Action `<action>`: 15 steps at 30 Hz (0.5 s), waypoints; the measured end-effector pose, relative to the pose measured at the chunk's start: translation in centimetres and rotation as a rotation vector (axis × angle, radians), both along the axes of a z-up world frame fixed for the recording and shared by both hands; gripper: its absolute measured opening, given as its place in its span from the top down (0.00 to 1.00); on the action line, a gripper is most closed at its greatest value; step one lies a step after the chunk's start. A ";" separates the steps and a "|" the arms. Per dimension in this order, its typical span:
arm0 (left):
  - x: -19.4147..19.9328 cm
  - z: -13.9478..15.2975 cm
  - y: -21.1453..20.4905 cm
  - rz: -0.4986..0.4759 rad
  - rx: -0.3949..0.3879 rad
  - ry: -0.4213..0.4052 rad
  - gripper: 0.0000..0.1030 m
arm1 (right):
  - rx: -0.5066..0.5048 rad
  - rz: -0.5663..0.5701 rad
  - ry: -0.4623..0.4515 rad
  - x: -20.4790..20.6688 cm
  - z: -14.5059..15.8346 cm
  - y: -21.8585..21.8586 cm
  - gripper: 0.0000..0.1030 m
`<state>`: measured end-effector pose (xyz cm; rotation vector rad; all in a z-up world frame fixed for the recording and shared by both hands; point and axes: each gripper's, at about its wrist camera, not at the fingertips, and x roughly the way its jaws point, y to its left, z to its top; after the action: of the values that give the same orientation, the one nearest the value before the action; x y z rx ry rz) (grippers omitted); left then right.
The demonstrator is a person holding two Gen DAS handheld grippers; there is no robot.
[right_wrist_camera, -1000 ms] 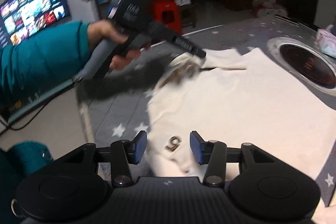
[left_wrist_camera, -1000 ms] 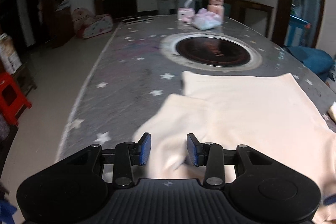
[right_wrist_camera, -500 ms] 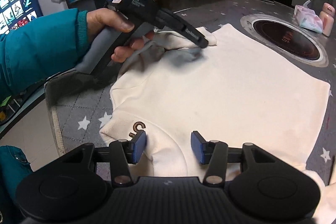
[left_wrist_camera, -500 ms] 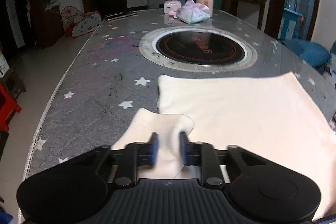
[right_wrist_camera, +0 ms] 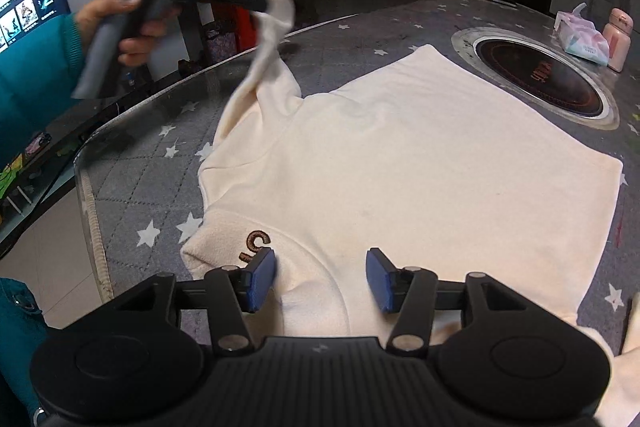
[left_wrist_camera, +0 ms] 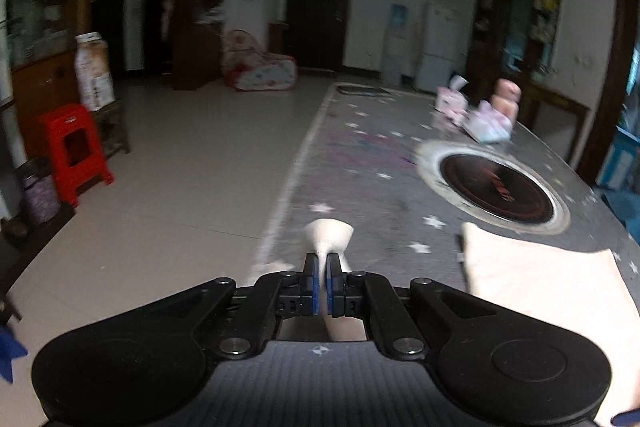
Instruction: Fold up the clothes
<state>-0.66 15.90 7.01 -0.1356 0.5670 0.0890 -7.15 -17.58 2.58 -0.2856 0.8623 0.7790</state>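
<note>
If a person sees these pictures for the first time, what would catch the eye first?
First, the cream sweater spread flat over the grey star-patterned table. Next, the left gripper, shut on the sleeve, holds it up in the air above the table's near left edge. The right gripper hovers at the sweater's collar, its jaws opening and gripping nothing, and a dark round burner sits beyond the sweater.

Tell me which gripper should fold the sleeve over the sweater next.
Left. The left gripper is already shut on the sleeve and holds it lifted off the table. The right gripper hovers with jaws opening over the sweater's collar, gripping nothing.
</note>
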 end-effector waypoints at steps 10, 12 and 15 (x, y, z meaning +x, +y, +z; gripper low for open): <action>-3.7 -4.2 5.9 0.115 -0.034 0.117 0.96 | -0.007 0.005 0.004 0.3 0.0 0.1 0.47; -4.7 -4.0 6.6 0.111 -0.080 0.096 0.96 | -0.007 0.002 0.006 0.3 0.0 0.1 0.47; -5.9 -3.4 7.3 0.114 -0.093 0.070 0.96 | -0.009 0.003 0.007 0.4 -0.1 0.1 0.46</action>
<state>-6.56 23.20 3.59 -0.2564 0.6332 0.1791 -6.72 -17.48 2.51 -0.2927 0.8729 0.7797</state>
